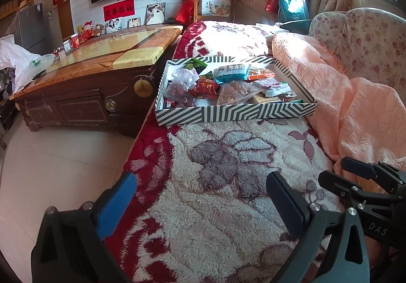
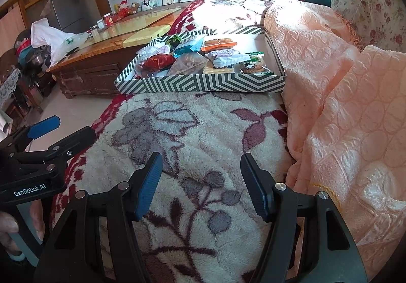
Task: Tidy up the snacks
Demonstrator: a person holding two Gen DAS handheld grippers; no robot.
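Both sets of jaws stand spread and empty — left gripper (image 1: 200,204) and right gripper (image 2: 201,186) hover side by side over the blanket (image 2: 192,130). Ahead of them sits the striped box (image 2: 200,83), walls corralling the snacks (image 2: 203,57), likely gathered already.

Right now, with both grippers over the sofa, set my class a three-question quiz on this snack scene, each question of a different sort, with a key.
1. True or false: the striped box sits on the wooden table.
2. Which lies against the box's right side? A) the peach quilt B) a plastic bag C) a cushion
3. Fill in: the right gripper and left gripper both hold ____.

Key:
1. False; it rests on the flowered blanket.
2. A
3. Nothing; both stand open above the blanket, and the snacks lie in the box.
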